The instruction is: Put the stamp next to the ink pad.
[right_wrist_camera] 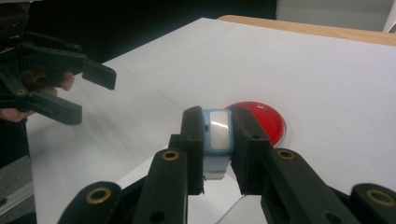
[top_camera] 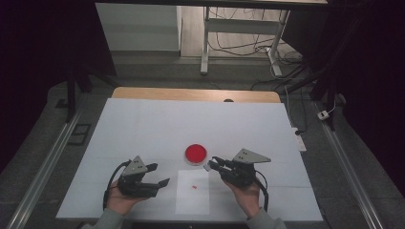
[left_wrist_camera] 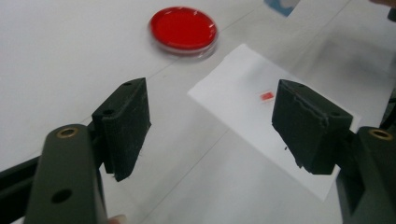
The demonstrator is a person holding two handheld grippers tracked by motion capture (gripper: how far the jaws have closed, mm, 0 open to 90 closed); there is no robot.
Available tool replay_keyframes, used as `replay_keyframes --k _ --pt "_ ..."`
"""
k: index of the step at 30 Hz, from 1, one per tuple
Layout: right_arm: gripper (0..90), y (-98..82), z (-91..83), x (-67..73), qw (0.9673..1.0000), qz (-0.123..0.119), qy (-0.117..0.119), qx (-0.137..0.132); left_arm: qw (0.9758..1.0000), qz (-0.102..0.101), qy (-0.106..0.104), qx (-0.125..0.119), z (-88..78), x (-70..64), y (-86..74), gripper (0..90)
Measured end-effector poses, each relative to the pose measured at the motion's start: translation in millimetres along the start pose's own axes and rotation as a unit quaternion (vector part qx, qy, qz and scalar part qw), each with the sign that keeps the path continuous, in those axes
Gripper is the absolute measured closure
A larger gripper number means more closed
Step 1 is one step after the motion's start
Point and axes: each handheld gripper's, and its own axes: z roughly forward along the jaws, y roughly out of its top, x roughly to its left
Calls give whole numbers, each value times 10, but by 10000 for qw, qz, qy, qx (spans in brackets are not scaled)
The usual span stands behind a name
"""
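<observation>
The right gripper [right_wrist_camera: 218, 154] clamps a small pale-blue plastic block [right_wrist_camera: 218, 135] just near-right of the round red dish [top_camera: 196, 153], perhaps to use it there. The left gripper [top_camera: 155, 175] waits wide open, empty, left of the white paper sheet [top_camera: 192, 200].

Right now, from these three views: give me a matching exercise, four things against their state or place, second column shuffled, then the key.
1. left gripper
2. right gripper
3. red dish
4. small red piece

A. lies on the white paper sheet
B. jaws apart, nothing between them
C. sits on the table beyond the sheet
D. clamped on a light blue block

Pairs: 1-B, 2-D, 3-C, 4-A
</observation>
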Motion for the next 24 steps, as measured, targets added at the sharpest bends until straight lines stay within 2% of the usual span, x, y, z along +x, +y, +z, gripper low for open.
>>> replay_keyframes --k 3,6,13,19,24 --pt "757 7 0 -57 10000 -55 -34 38 10000 -50 63 -54 -70 34 -60 284" --pt "757 18 -3 -119 9995 -193 -219 108 9998 -122 127 -66 -143 68 -139 285" --pt "756 44 8 -218 9981 -301 -437 317 9995 -221 215 -45 -290 125 -302 288" --pt "755 29 101 -290 9947 -434 -692 617 9994 -234 248 -53 -316 133 -329 288" --pt "754 16 147 -298 9924 -530 -790 785 9994 -208 283 -38 -318 118 -331 288"
